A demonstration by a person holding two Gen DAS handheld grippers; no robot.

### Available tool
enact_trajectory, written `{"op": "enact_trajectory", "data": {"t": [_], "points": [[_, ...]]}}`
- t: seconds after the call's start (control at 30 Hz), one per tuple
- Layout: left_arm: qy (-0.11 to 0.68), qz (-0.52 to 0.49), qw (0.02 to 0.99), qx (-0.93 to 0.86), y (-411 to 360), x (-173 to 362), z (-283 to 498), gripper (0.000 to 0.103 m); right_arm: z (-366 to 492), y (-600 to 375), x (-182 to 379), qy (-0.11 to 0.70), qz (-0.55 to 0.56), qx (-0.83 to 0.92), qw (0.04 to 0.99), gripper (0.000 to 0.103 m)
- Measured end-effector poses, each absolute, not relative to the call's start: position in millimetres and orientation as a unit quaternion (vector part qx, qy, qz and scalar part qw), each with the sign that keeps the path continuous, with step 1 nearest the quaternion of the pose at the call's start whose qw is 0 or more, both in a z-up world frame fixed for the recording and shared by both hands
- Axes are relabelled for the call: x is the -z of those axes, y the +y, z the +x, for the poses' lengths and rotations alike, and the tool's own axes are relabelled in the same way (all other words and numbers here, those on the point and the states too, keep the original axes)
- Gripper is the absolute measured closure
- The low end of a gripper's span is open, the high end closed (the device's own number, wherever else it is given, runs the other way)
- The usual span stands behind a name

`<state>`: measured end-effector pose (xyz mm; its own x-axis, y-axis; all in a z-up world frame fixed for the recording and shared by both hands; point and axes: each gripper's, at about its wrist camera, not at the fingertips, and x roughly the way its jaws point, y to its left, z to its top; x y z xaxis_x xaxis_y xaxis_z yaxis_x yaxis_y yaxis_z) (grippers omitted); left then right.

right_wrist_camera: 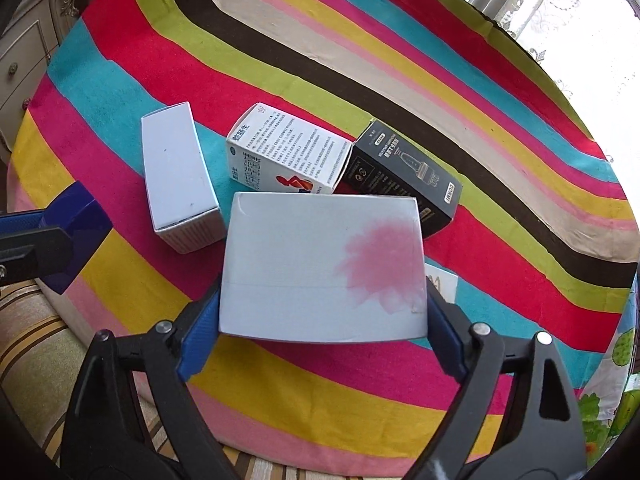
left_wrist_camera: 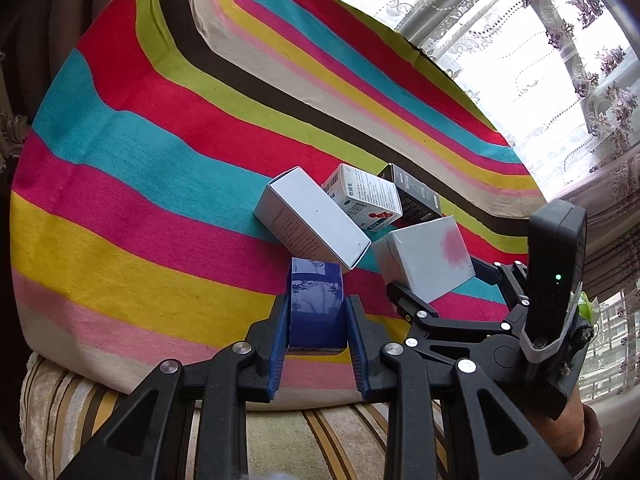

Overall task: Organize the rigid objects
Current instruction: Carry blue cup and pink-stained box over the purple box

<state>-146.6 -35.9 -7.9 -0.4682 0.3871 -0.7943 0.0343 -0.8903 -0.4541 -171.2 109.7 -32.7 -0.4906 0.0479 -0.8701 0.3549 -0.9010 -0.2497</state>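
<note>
My left gripper (left_wrist_camera: pixel 319 300) is shut on a glossy dark blue box (left_wrist_camera: pixel 316 312), held just above the striped cloth (left_wrist_camera: pixel 160 160); the same blue box (right_wrist_camera: pixel 76 216) shows at the left edge of the right wrist view. My right gripper (right_wrist_camera: pixel 323 296) has a wide white box with a pink stain (right_wrist_camera: pixel 304 264) between its blue pads, which press on both sides. In the left wrist view that stained box (left_wrist_camera: pixel 424 260) sits in the right gripper (left_wrist_camera: pixel 440 278). Behind lie a long white box (right_wrist_camera: pixel 180 176), a printed white carton (right_wrist_camera: pixel 292 148) and a black box (right_wrist_camera: pixel 404 176), close together.
The colourful striped cloth (right_wrist_camera: pixel 500 208) covers a round surface. A small white card (right_wrist_camera: pixel 446 280) lies beside the stained box. A lace-curtained window (left_wrist_camera: pixel 540 60) is at the far right, a drawer cabinet (right_wrist_camera: pixel 24 52) at the left, and striped upholstery (left_wrist_camera: pixel 80 400) by the near edge.
</note>
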Motion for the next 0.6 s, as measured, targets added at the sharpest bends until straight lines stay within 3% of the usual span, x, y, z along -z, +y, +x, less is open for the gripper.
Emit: {"op": "enact_trajectory", "data": {"t": [0.37, 0.6], "points": [[-0.133, -0.494, 0.190, -0.838, 45, -31, -130, 0.074, -91, 271, -57, 0.112, 0.461, 0.880, -0.002, 0.012], [-0.091, -0.496, 0.281, -0.816, 128, -58, -108, 0.074, -31, 360, -72, 0.050, 0.455, 0.886, -0.075, 0.012]]}}
